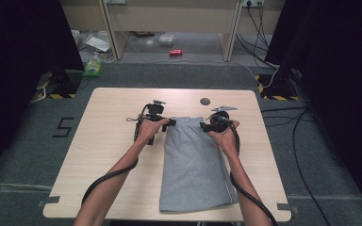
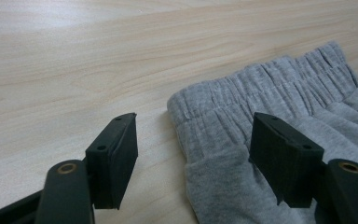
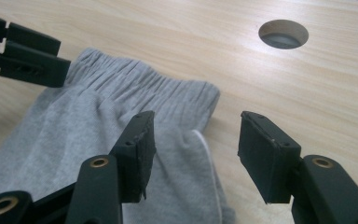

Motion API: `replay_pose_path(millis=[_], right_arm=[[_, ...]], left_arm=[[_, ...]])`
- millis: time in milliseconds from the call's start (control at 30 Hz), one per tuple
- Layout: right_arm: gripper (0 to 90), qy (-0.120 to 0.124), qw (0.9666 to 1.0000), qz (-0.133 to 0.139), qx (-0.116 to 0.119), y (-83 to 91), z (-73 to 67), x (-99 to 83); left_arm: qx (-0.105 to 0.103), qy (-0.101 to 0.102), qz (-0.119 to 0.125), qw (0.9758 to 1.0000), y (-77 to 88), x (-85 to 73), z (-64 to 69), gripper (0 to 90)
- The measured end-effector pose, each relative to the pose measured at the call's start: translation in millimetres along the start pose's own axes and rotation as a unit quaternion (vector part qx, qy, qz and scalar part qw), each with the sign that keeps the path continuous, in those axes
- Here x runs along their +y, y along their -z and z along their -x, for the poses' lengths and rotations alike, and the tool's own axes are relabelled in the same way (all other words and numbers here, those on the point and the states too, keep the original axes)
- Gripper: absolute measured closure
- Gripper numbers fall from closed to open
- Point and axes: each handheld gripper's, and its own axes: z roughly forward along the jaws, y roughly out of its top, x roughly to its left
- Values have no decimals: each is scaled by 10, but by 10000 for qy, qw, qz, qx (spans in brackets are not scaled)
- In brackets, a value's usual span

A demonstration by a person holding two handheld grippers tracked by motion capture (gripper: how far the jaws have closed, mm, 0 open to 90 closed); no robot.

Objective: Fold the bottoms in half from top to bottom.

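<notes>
The left gripper (image 2: 193,156) stands open, jaws straddling the near corner of the grey shorts' (image 1: 195,160) waistband (image 2: 265,88). The right gripper (image 3: 193,156) gapes likewise over the opposite corner. The shorts' long axis runs back toward the person. The right gripper view adds a hole (image 3: 283,33) in the table (image 1: 113,141) beyond.

garment: grey shorts (image 1: 195,165) lie flat on the table (image 1: 108,155), waistband at the far end
left gripper (image 1: 168,122): at the waistband's left corner, held by the left hand (image 1: 147,129)
right gripper (image 1: 203,125): at the waistband's right corner, held by the right hand (image 1: 225,133)
table hole (image 1: 205,100): just beyond the waistband
floor: red can (image 1: 176,52), green bottle (image 1: 93,67)
</notes>
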Motion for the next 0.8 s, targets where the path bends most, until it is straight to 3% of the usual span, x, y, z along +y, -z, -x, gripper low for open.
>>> replay_pose_path(millis=[467,667,800], right_arm=[[465,-139,9996,-211,103,-203,110,26],[478,-115,9987,-481,110,-344,119,9],[540,-187,9979,-575,227,-416,116,-24]], left_arm=[[-2,45,-41,10000,-133,-41,6,323],[-58,18,-47,10000,-151,-58,-1,374],[-129,-72,-7,9999,-171,-84,21,432]])
